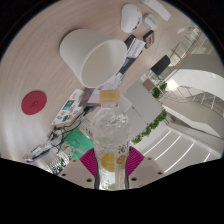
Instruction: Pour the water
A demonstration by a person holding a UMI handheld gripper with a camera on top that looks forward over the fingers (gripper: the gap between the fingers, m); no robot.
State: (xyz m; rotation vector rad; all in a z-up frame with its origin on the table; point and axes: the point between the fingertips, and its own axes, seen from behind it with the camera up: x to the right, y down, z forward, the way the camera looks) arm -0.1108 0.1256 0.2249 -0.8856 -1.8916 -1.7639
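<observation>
A clear plastic water bottle (110, 128) with a yellow-and-white label stands between my two fingers, its neck pointing away from me and tilted toward a white cup (96, 52). My gripper (109, 160) is shut on the bottle, with the magenta pads (87, 160) pressed on both its sides. The cup lies beyond the bottle's mouth on the pale round table (45, 75), its wide opening turned toward the bottle. The bottle's cap end (110, 97) sits just short of the cup's rim.
A red round coaster (35, 101) lies on the table to the left. Papers and small green-printed items (68, 128) lie near the bottle's left side. White chairs and furniture (185, 85) stand on the right, with more white objects (132, 18) beyond the cup.
</observation>
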